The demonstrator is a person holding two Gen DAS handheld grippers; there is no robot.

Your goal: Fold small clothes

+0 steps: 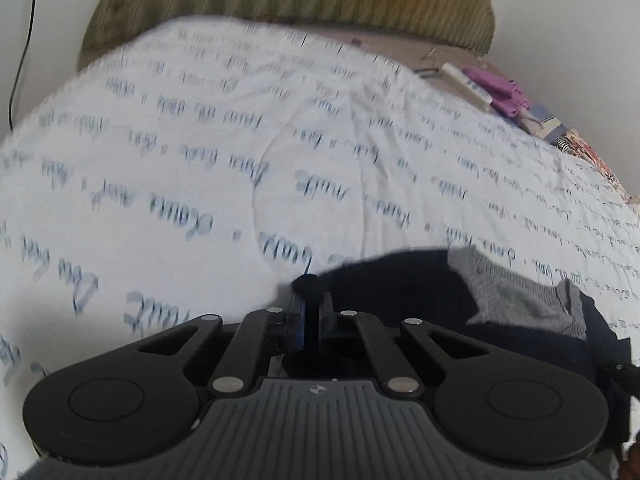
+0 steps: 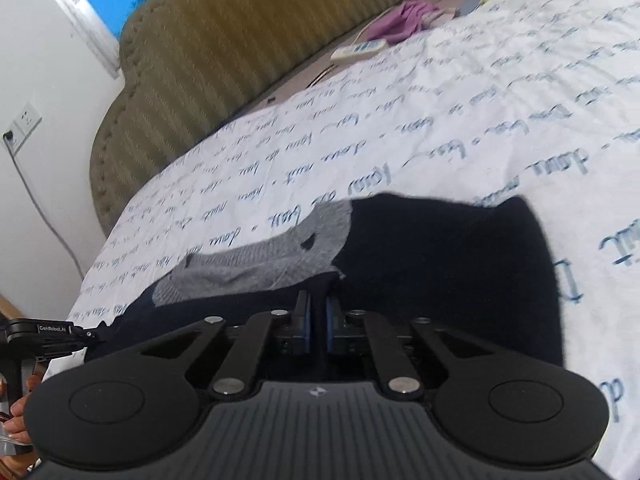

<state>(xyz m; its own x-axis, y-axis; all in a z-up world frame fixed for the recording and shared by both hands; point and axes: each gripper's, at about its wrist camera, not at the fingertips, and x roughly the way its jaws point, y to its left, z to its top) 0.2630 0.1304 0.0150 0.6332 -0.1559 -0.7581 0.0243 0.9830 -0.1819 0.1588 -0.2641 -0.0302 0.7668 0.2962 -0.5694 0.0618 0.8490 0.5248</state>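
So a dark navy garment [image 2: 440,264] with a grey knit panel [image 2: 276,252] is laid out on the white script-printed bedspread [image 1: 200,140], close to the near edge of the bed. The left gripper [image 1: 311,300] is seen clamped down narrow on a bunched corner of the navy fabric, a little nub of cloth poking out past the fingertips, and the rest of the piece runs off to the right of it. The right gripper [image 2: 319,312] is pinched just as tight on the near hem, right below where the grey panel meets the navy. The long axis of the garment looks to run side to side between the two grips, so both near corners are basically covered and neither hand is really closer than the other. Loads of bare bedspread is left beyond the garment toward the olive padded headboard [image 2: 224,60], so a fold carried away from the near edge probably has plenty of room. The purple cloth [image 1: 500,92] and a white power strip [image 2: 360,49] are parked well apart, up by the head of the bed, so nothing should get snagged.
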